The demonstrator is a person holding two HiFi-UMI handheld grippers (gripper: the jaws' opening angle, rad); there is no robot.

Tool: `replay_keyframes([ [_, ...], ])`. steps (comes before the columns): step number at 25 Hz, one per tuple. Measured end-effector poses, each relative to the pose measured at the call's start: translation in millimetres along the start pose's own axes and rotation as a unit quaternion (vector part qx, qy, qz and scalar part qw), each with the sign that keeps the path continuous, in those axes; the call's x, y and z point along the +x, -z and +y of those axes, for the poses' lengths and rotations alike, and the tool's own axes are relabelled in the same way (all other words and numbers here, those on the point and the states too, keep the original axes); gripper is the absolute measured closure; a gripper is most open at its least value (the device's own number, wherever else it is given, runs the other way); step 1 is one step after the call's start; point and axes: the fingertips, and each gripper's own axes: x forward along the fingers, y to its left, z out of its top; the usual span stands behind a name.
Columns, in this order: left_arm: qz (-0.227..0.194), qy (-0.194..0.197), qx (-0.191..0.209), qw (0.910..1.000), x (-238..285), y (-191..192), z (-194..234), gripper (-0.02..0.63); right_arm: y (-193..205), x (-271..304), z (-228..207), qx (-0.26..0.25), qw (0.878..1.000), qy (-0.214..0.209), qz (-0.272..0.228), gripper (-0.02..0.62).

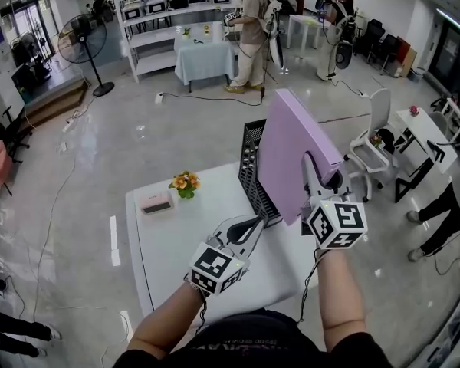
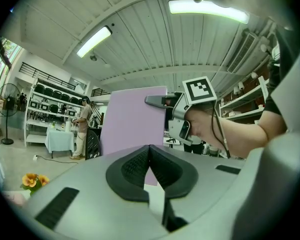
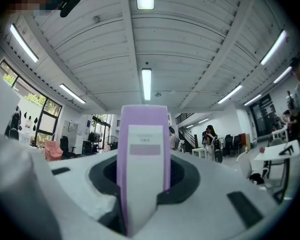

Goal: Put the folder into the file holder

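**Purple folder up in the air, holder right beside it**

The right gripper (image 1: 316, 176) had the folder (image 1: 291, 148) by its spine. Jaws were roughly half open and clamped across the labelled spine, pads on both sides, as its own view showed. The folder stood upright, near edge in the grip, the rest sticking out toward the far side. It was over the right part of the table (image 1: 169, 244), w/ its lower edge just beside the black mesh holder (image 1: 252, 163). Couldn't tell if the bottom corner was touching the holder or hanging above it, but it wasn't seated in a slot afaict.

The left gripper (image 1: 257, 221) was fully closed w/ nothing in it, low over the table, pointing at the holder's near end.

Handling, imo: it looked like a stiff board-type folder, so no flop, and prob light if empty. The cover looked smooth, so it could slide in the pads. Being held by one edge, the far end would want to droop or swing. The spine was the right spot bc it's the thickest, most rigid part. I'd grab around mid-height.
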Motion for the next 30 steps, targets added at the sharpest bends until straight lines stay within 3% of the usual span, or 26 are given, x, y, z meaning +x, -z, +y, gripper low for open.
replay_keyframes([
  [18,0.008,-0.035,-0.002,0.9994,10.4,3.2,31.5,0.603,25.0,54.7,-0.1,0.010,1.000,-0.003,0.006,0.457],
  [30,0.018,-0.048,-0.018,0.9985,5.3,17.1,47.6,0.603,48.0,66.6,6.2,0.015,1.000,0.018,-0.001,0.457],
])
